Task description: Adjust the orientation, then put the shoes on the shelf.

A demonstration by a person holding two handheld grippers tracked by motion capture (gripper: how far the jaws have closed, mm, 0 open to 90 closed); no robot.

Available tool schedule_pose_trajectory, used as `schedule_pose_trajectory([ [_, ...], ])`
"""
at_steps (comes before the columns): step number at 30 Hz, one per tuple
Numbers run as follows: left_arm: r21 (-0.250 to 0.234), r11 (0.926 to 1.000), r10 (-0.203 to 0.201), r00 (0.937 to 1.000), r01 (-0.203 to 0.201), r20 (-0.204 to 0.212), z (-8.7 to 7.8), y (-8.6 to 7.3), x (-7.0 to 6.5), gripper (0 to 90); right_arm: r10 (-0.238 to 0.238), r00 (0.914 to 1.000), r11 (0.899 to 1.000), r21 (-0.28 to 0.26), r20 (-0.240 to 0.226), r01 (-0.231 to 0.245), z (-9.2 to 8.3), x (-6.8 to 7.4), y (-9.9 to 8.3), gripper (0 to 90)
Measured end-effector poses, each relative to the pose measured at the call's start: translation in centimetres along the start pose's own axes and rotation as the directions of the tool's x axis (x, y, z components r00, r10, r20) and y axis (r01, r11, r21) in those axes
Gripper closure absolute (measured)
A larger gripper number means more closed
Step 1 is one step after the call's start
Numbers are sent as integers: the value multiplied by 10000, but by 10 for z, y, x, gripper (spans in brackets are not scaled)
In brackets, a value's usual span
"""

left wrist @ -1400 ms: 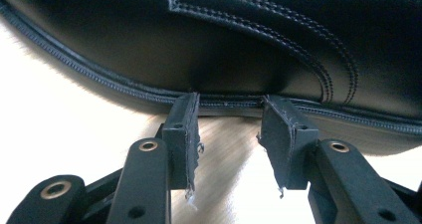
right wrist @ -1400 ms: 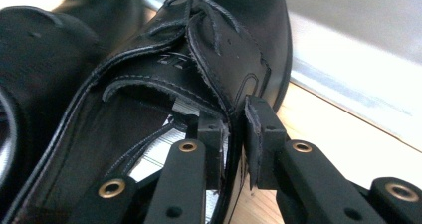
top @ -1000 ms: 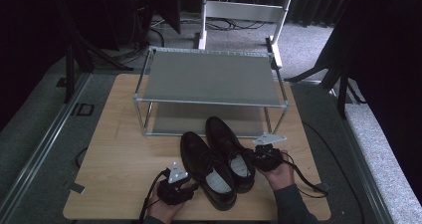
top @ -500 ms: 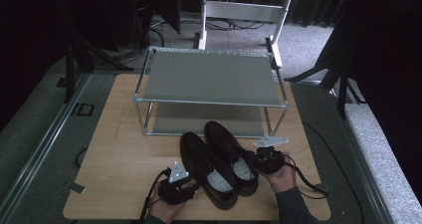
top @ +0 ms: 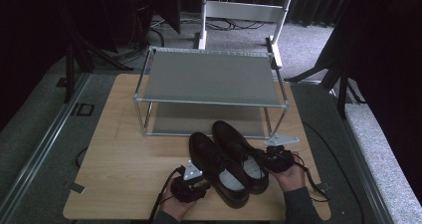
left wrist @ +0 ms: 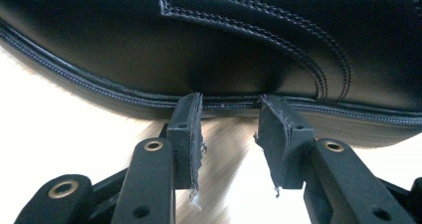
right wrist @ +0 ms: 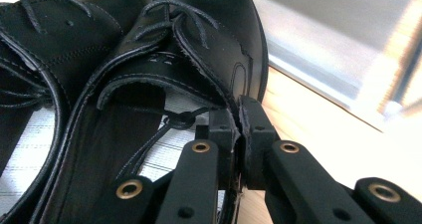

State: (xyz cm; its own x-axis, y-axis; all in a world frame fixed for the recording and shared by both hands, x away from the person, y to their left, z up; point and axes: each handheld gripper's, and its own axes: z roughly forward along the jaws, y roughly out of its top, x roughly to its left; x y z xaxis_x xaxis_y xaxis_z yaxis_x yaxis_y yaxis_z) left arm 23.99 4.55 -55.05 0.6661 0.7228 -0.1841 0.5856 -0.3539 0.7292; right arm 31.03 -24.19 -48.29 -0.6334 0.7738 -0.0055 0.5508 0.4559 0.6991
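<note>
Two black shoes (top: 231, 157), no readable writing, right tool (right wrist: 238, 115) clenched on shoe's side wall, left tool (left wrist: 230, 115) released, closing.

Bare desk (top: 124, 159) lies open left of the shoes (top: 229, 159); the rack (top: 209, 79) blocks the way behind them.

left shoe (left wrist: 239, 45) cropped, rack (right wrist: 338, 40) blurred
</note>
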Motion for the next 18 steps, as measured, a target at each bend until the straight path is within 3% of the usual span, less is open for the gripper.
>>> schedule_pose_trajectory([
  [4,16,10000,27,9999,-28,150,11,8,-8,613,377,9993,9992,-159,37,-376,-9,-19,-12,859],
  [11,-15,10000,54,9995,-53,299,23,18,-13,601,599,9974,9979,-258,392,-590,-12,-29,-14,857],
  [18,29,10000,36,9982,-38,599,27,21,-12,537,844,9958,9961,-304,355,-833,-12,-36,-15,829],
])
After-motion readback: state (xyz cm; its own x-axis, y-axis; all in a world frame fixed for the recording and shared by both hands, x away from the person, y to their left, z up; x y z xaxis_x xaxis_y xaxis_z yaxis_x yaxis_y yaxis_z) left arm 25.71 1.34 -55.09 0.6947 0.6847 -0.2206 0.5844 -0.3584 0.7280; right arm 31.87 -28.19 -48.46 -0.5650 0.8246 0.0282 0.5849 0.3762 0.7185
